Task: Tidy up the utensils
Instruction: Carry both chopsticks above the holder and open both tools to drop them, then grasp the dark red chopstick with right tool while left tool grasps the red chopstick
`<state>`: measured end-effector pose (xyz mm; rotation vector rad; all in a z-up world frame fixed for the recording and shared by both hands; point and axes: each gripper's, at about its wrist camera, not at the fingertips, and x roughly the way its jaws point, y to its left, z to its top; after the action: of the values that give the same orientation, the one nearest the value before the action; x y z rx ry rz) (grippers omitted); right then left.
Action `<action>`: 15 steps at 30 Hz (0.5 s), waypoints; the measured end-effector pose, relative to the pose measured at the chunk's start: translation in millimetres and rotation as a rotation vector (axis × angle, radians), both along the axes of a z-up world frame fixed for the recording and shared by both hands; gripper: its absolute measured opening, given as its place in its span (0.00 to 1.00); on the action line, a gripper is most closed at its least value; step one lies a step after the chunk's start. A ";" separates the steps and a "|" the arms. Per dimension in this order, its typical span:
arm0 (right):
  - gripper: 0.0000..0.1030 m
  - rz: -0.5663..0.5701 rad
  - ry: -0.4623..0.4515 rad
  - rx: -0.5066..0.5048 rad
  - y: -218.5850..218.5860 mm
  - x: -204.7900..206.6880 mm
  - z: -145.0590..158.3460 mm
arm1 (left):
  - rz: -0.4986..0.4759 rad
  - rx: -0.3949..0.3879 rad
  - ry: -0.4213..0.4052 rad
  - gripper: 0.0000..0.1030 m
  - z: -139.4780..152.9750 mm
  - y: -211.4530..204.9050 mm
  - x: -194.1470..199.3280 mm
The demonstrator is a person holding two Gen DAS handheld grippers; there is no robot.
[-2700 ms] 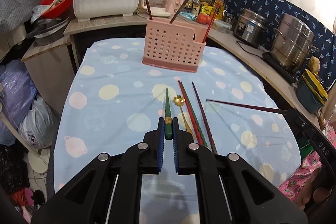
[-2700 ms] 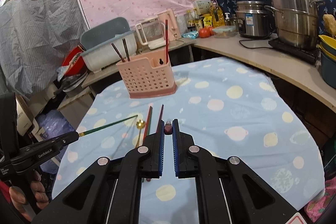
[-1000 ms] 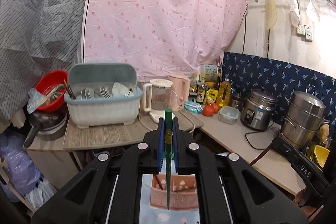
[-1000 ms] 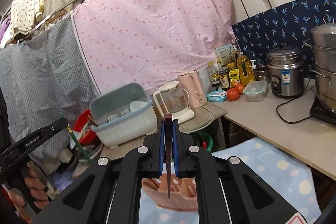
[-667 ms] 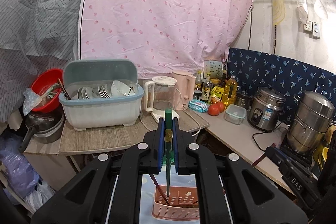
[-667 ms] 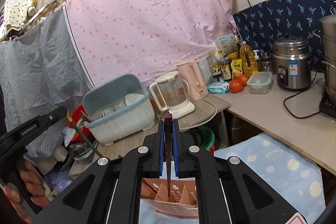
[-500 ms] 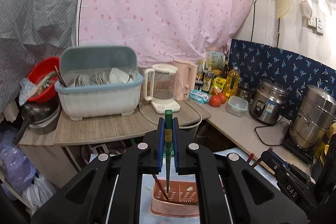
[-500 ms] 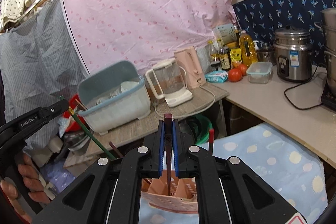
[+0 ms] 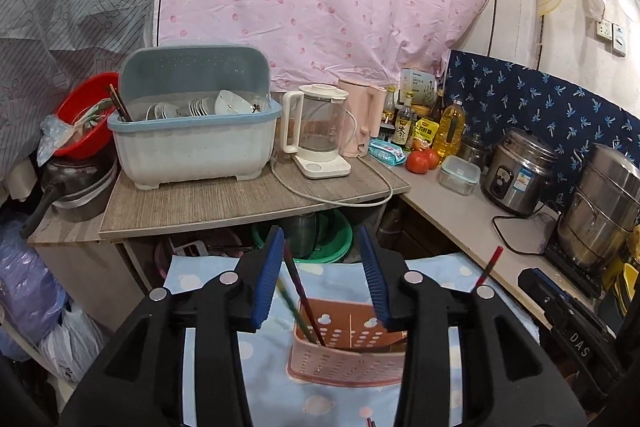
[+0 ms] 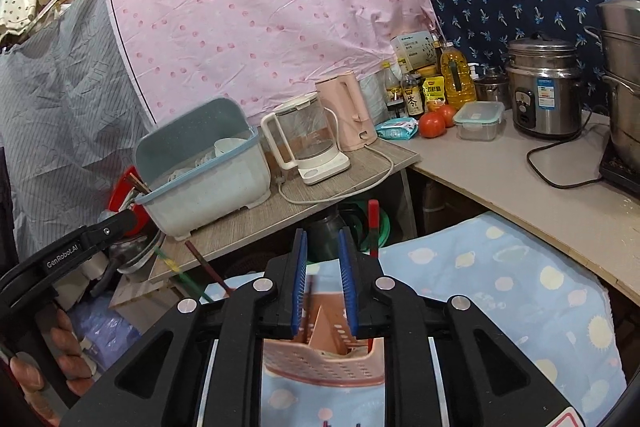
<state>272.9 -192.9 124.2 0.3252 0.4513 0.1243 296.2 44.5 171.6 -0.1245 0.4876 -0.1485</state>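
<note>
A pink perforated utensil holder (image 9: 346, 347) stands on the blue dotted tablecloth (image 9: 224, 367), right below both grippers; it also shows in the right wrist view (image 10: 324, 351). My left gripper (image 9: 322, 275) is open and empty above it. A green chopstick (image 9: 290, 307) and a dark red chopstick (image 9: 304, 301) lean in the holder's left part. My right gripper (image 10: 323, 279) is open and empty above the holder. A red chopstick (image 10: 373, 227) stands upright in the holder's right side, and the green chopstick (image 10: 180, 273) slants at the left.
A wooden shelf (image 9: 240, 199) behind the table carries a dish rack (image 9: 192, 131), a glass kettle (image 9: 316, 135) and a pink kettle (image 9: 358, 123). The counter at the right (image 9: 472, 215) holds tomatoes, bottles, a rice cooker (image 9: 516, 171) and steel pots.
Both grippers have opened and let go of their chopsticks, which now stand in the pink holder. Both grippers have come lower, closer over the holder.
</note>
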 end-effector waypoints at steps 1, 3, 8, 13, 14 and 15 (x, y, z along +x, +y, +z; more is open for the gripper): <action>0.17 0.001 0.000 0.000 -0.6 -4.8 -0.6 | -0.002 0.000 0.004 0.36 -0.7 0.2 -3.7; 0.17 0.005 0.002 0.000 -0.6 -16.8 -2.8 | -0.009 -0.001 0.012 0.36 -2.9 0.3 -12.9; 0.18 0.019 0.028 -0.003 -0.8 -46.1 -14.6 | -0.016 0.012 0.044 0.37 -16.0 -3.2 -38.0; 0.18 0.032 0.079 0.002 -0.2 -75.7 -34.1 | -0.045 0.031 0.100 0.37 -38.1 -12.3 -63.7; 0.18 0.032 0.087 0.001 0.5 -81.8 -38.1 | -0.048 0.033 0.106 0.37 -42.2 -13.8 -68.7; 0.19 0.032 0.098 0.000 1.0 -89.2 -43.0 | -0.055 0.035 0.115 0.37 -47.3 -15.9 -74.8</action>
<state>183.7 -192.0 81.2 0.3250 0.5534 0.1402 221.4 28.6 124.4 -0.0854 0.6083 -0.1873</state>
